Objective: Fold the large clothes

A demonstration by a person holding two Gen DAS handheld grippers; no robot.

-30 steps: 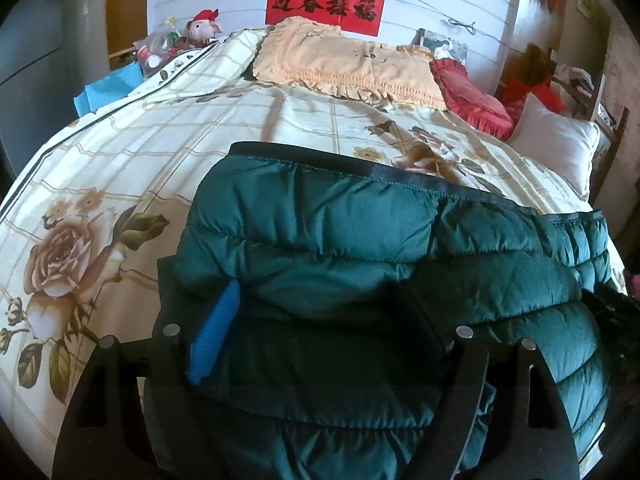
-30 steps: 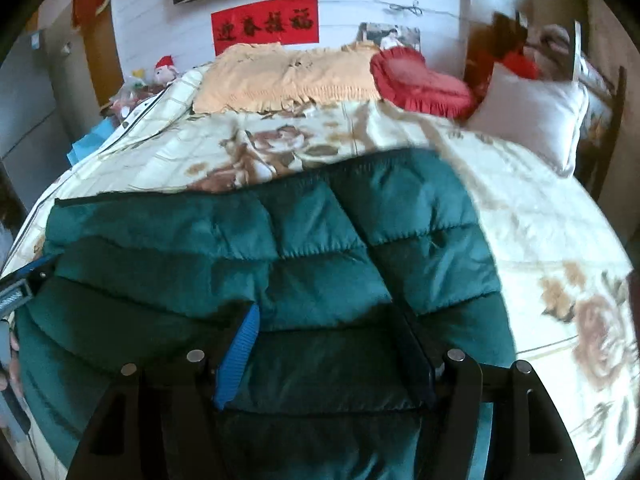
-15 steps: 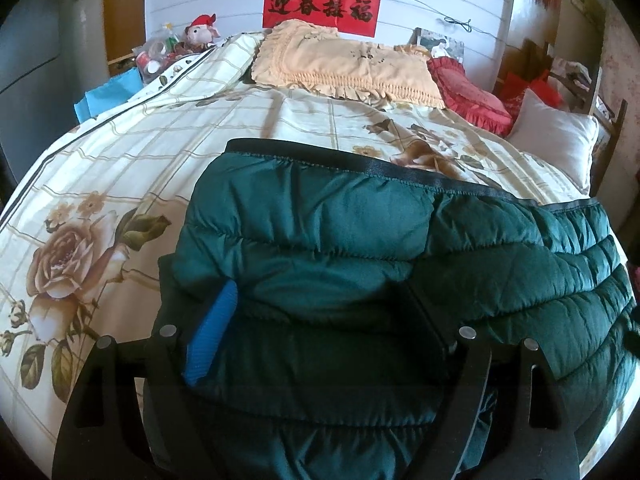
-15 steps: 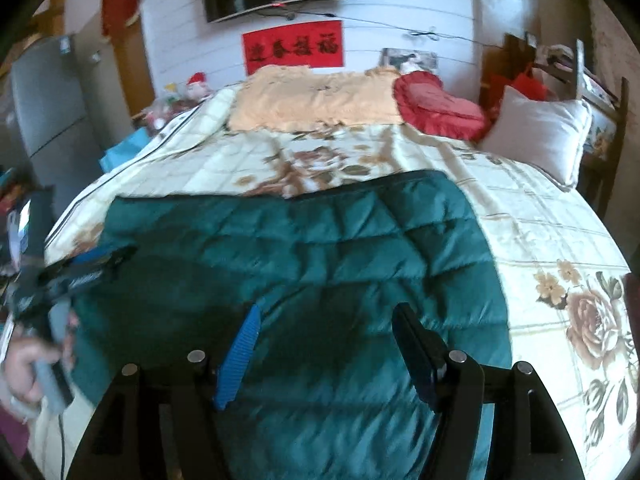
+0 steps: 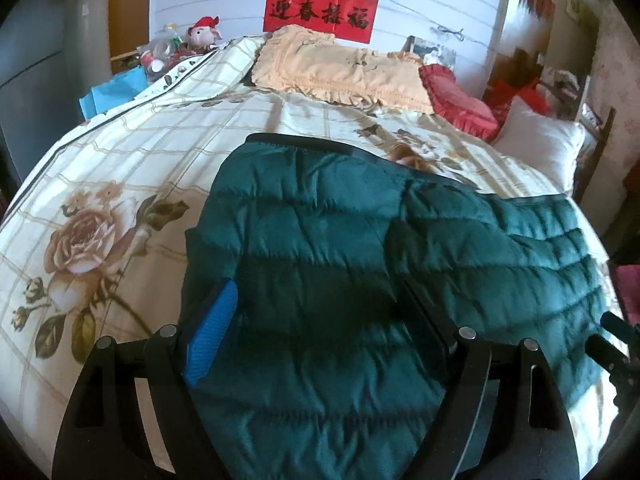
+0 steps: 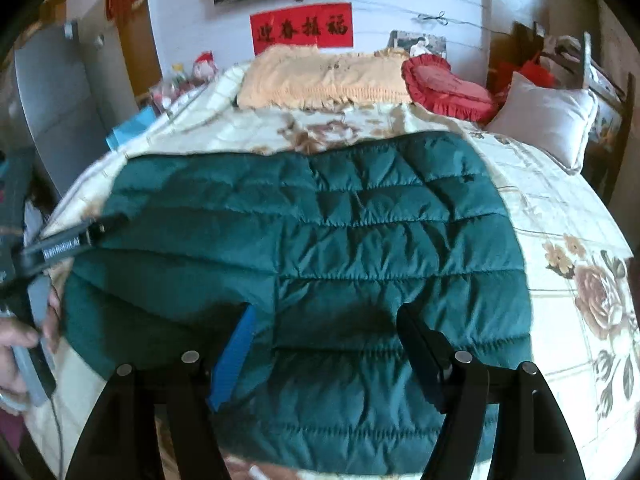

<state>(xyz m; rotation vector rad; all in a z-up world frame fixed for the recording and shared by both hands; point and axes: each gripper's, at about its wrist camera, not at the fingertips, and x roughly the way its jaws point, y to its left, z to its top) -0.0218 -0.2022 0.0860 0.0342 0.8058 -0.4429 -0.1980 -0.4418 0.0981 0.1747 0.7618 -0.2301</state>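
Observation:
A dark green quilted jacket lies spread flat on the floral bedspread, its black hem toward the pillows. My left gripper hovers open over the jacket's left part, pads apart and pressing on nothing. In the right wrist view the jacket fills the middle. My right gripper hangs above its near right part, jaws opening, with only flat fabric below them. The left gripper's finger shows at the jacket's left edge, held by a hand.
A yellow frilled pillow, a red heart cushion and a white pillow lie at the bed's head. A blue bag and a plush toy sit at the far left. Bare bedspread flanks the jacket.
Both grippers drew back and rose from the jacket, so more of it shows. The right gripper's jaws widened. The jacket stays flat on the bed.

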